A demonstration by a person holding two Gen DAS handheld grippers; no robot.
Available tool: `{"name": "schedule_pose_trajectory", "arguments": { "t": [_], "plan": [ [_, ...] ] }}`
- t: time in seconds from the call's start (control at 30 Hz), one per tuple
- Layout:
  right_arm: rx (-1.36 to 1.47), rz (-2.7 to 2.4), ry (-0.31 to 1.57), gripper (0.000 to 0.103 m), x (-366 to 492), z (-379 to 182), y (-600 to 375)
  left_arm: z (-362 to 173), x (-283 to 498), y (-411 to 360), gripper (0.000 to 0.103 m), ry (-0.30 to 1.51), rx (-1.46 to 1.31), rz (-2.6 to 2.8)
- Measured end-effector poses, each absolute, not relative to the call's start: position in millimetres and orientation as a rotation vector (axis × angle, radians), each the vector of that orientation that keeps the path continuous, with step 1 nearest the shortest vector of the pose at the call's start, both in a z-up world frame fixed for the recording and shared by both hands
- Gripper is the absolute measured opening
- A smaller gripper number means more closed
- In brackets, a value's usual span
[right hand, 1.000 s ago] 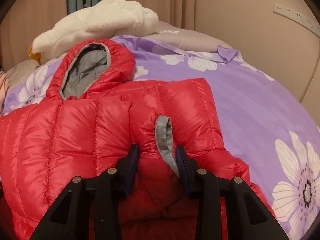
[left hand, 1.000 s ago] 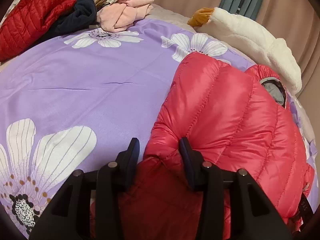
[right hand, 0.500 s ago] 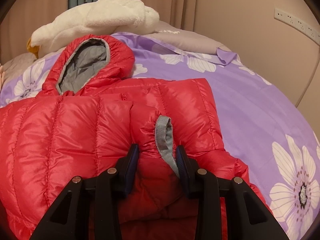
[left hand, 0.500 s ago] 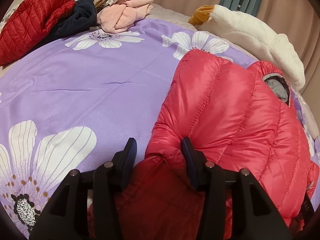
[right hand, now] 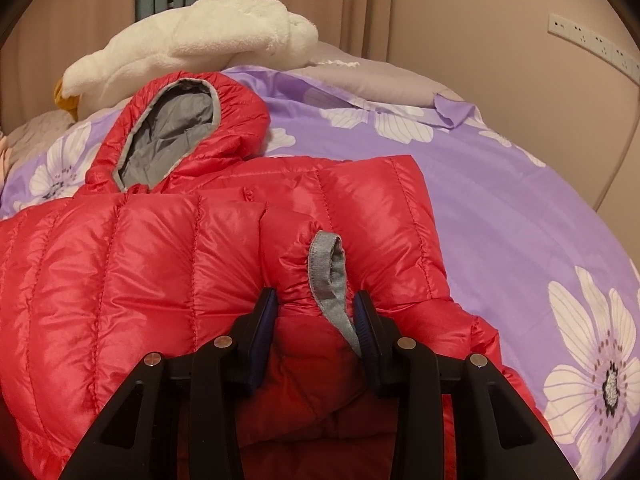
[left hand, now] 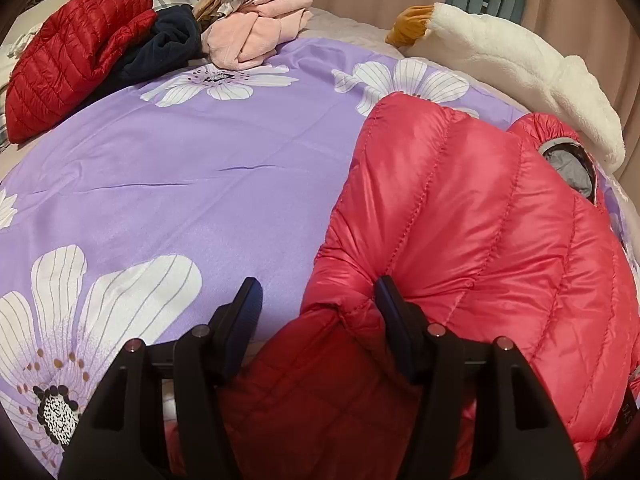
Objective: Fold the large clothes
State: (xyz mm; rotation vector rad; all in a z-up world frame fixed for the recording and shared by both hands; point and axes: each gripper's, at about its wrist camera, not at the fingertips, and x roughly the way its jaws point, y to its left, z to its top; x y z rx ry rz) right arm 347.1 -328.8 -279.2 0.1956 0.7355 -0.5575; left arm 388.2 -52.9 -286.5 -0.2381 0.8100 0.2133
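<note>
The left tongs (left hand: 318,300) are opening: the left-hand pad stands clear over the purple sheet, the other pad touches a pinched fold at the edge of the glossy red quilted down jacket with a grey-lined hood (left hand: 472,220), so that grip looks released or nearly so. The right tongs (right hand: 316,312) close on the bunched end of a sleeve, the grey ribbed cuff (right hand: 330,276) running down between the pads, with puffed fabric pressed on both sides. The jacket lies on the bed, spread over the purple bedsheet printed with large white flowers (left hand: 180,184), sleeves folded in over the body, the hood (right hand: 176,128) toward the far side near a white fleecy plush toy with an orange beak (left hand: 512,68). Judging by its sheen and puffed channels, the jacket should be light, very soft and springy, with a slick shell that slides out of a shallow pinch and lofts back up once let go; a firmer hold is likely at seams, the cuff or the hem edge, where the fabric is thinner and doubled. Farther off, a darker red quilted garment (left hand: 76,56), a navy fleece (left hand: 160,48) and a heap of pink and grey clothes (left hand: 256,28) sit at the bed's far end. A small dark label at the jacket's lower edge (left hand: 626,416) carries pale letters, too small and turned to read with confidence.
</note>
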Motion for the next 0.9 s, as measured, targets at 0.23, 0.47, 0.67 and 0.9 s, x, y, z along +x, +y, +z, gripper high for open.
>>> {"name": "schedule_pose_trajectory", "arguments": {
  "t": [0.23,0.47,0.67,0.9],
  "plan": [
    [0.201,-0.554,0.735,0.038,347.7,-279.8,-329.5,-286.2,387.9,-53.3,0.06,0.81,-0.237,0.214],
    [0.203,-0.554,0.735,0.039,347.8,-280.1,-329.7,-285.9,387.9,-53.9,0.06,0.811,-0.237,0.214],
    [0.205,-0.554,0.735,0.039,347.5,-280.3,-330.4,-285.9,387.9,-53.9,0.06,0.811,-0.237,0.215],
    [0.206,-0.554,0.735,0.039,348.1,-280.6,-330.7,-285.8,387.2,-53.2,0.061,0.813,-0.233,0.219]
  ]
}}
